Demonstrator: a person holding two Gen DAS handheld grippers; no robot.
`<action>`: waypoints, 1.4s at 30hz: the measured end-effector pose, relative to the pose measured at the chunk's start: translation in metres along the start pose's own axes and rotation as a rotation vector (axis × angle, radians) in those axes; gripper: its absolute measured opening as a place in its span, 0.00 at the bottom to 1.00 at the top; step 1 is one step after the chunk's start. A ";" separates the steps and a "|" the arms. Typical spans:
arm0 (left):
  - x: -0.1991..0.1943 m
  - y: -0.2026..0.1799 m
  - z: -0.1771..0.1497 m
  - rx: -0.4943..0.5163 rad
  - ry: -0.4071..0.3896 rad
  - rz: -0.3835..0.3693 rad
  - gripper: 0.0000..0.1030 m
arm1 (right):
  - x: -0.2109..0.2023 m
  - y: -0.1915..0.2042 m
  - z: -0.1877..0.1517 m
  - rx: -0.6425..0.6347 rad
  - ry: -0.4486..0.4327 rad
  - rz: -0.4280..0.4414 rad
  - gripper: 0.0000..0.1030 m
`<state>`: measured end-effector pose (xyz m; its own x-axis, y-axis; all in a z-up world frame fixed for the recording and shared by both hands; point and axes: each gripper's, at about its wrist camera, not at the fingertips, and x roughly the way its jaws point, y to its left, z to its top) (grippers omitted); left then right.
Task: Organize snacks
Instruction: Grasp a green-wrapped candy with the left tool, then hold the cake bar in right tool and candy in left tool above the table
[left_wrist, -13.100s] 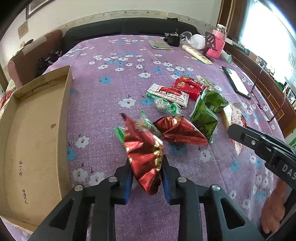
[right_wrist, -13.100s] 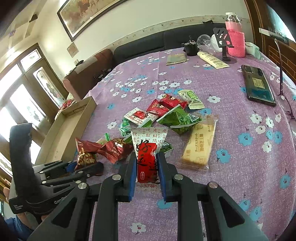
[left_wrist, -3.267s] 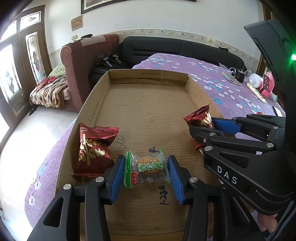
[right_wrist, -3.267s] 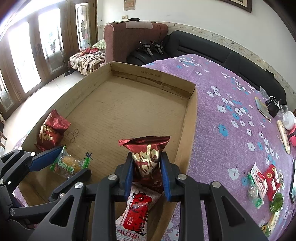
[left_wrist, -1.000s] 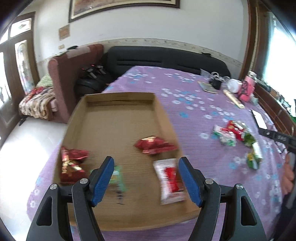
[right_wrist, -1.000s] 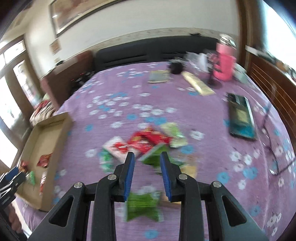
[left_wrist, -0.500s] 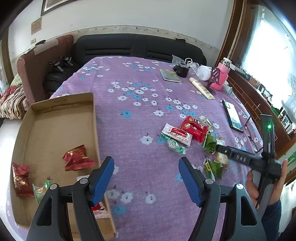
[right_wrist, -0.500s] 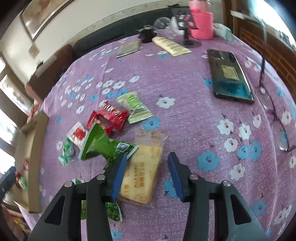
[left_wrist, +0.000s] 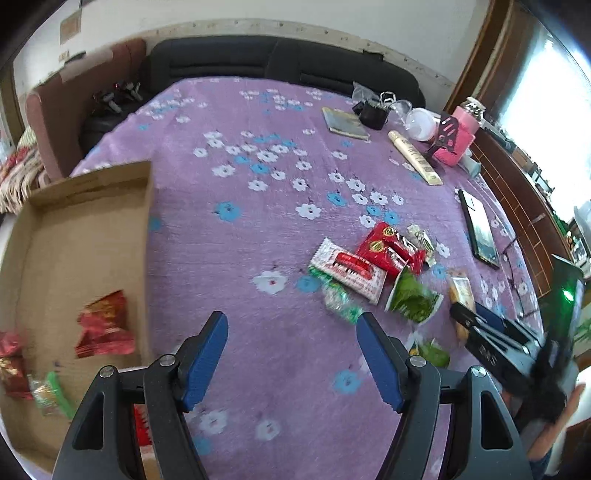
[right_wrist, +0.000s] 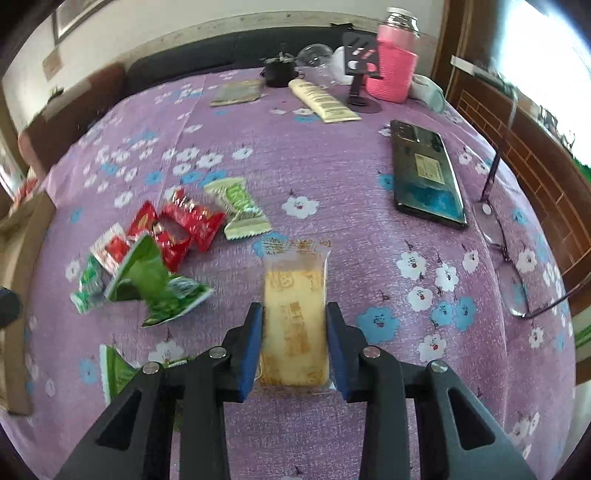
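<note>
The yellow cake bar (right_wrist: 295, 317) lies on the purple-clothed bench (right_wrist: 332, 177), long axis running near to far. Its near end is hidden between the right gripper (right_wrist: 294, 345), whose jaws are closing beside it. The left gripper (left_wrist: 291, 358) gapes wide, empty. Green packets (right_wrist: 151, 284) blur leftward.

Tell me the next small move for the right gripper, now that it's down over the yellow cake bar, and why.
Probably finish closing, then lift. The right gripper has the cake bar lying between its closing jaws, flat on the tablecloth, with slivers of gap still showing at the pads. The left gripper is open and empty, and the cardboard box has room.
</note>
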<state>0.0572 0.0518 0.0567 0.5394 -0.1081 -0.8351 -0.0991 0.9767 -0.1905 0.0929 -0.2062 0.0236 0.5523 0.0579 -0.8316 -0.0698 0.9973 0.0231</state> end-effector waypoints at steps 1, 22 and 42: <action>0.006 -0.003 0.002 -0.005 0.014 0.001 0.73 | -0.003 -0.001 0.000 0.006 -0.014 0.009 0.31; 0.059 -0.027 0.003 0.084 0.000 0.071 0.19 | -0.017 0.003 0.001 0.009 -0.052 0.096 0.31; 0.027 -0.034 -0.007 0.168 -0.206 0.133 0.19 | -0.029 0.051 -0.012 -0.184 -0.147 0.092 0.31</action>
<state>0.0697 0.0148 0.0369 0.6911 0.0464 -0.7212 -0.0502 0.9986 0.0162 0.0634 -0.1575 0.0425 0.6506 0.1671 -0.7408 -0.2676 0.9634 -0.0177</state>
